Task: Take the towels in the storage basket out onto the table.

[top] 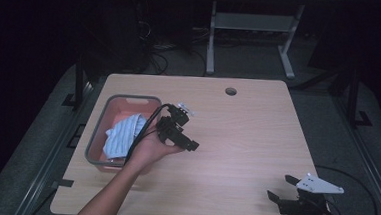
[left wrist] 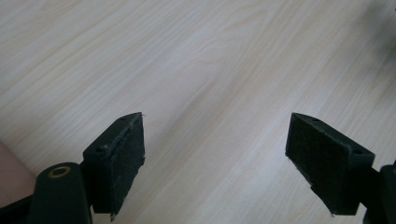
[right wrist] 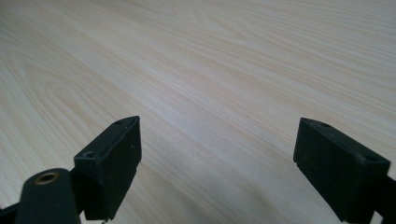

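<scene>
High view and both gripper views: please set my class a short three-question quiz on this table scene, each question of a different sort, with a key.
1. True or false: the striped cloth lies inside the pink bin.
2. Multiple choice: the left tongs are
A. shut on the cloth
B. open over bare wood
C. resting in the bin
3. Fill in: the right tongs, near the table's front right corner, are ____, with nothing between the jaws.

Key
1. True: the cloth sits bunched in the bin at the table's left.
2. B: the left gripper view shows the pads wide apart above plain wood.
3. Open: the right gripper view shows the pads well apart.
</scene>
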The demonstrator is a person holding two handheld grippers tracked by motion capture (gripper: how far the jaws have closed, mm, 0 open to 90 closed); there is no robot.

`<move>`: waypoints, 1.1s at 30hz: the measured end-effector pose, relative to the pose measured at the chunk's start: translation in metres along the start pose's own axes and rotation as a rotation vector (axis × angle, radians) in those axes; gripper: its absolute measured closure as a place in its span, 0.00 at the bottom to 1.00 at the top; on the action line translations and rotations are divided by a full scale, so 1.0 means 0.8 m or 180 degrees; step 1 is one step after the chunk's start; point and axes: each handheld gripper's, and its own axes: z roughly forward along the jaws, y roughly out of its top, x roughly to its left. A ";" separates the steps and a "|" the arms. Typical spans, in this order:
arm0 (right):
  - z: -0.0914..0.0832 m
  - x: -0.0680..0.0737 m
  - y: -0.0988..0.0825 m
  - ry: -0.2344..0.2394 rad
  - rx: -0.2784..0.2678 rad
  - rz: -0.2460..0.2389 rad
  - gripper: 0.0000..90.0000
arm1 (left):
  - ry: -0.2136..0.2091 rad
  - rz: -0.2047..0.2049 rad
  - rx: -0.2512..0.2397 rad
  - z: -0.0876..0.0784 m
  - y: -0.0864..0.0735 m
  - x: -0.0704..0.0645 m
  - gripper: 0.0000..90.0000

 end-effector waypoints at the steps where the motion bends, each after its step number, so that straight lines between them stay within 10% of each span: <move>1: 0.000 0.000 0.000 0.0000 0.0000 0.0000 0.16 | 0.0000 0.0000 0.0000 0.000 0.000 0.000 0.22; 33: 0.004 0.001 0.002 0.0010 0.0039 -0.0028 0.16 | 0.0340 -0.0630 -0.0226 -0.077 -0.051 0.101 0.24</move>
